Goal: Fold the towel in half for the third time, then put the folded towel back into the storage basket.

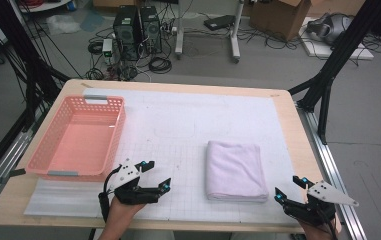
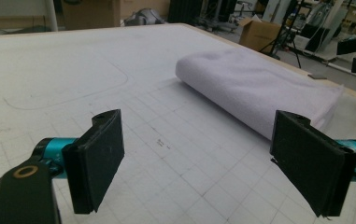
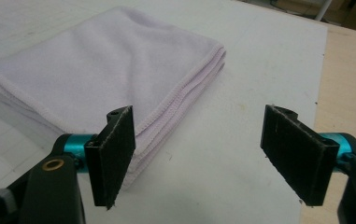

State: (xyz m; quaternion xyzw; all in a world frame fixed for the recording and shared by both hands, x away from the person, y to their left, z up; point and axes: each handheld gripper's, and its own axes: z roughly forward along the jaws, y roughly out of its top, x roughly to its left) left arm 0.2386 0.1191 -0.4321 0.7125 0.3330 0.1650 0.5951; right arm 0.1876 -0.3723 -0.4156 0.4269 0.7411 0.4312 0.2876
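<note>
We see a folded towel (image 1: 236, 170) lying flat on the white mat (image 1: 178, 125), right of centre, long axis running away from the person, folded bulk edge toward the left gripper side, stitched open edges toward the right. Pink basket (image 1: 76, 137) sits well apart at the mat's left, nothing in it that we can see.

Right gripper (image 1: 290, 189) is just beside the towel's near right corner; its jaws stand wide apart, nothing between them. In the right gripper view the towel (image 3: 96, 70) lies ahead and to the left, its corner just past the left jaw.

Left gripper (image 1: 155, 176) sits near the towel's left edge, between towel and basket, jaws also wide, holding nothing. In the left gripper view the towel (image 2: 255, 84) lies ahead-right.

We judge the right gripper is nearer; both flank the near short end, so a two-sided pick looks likely.
</note>
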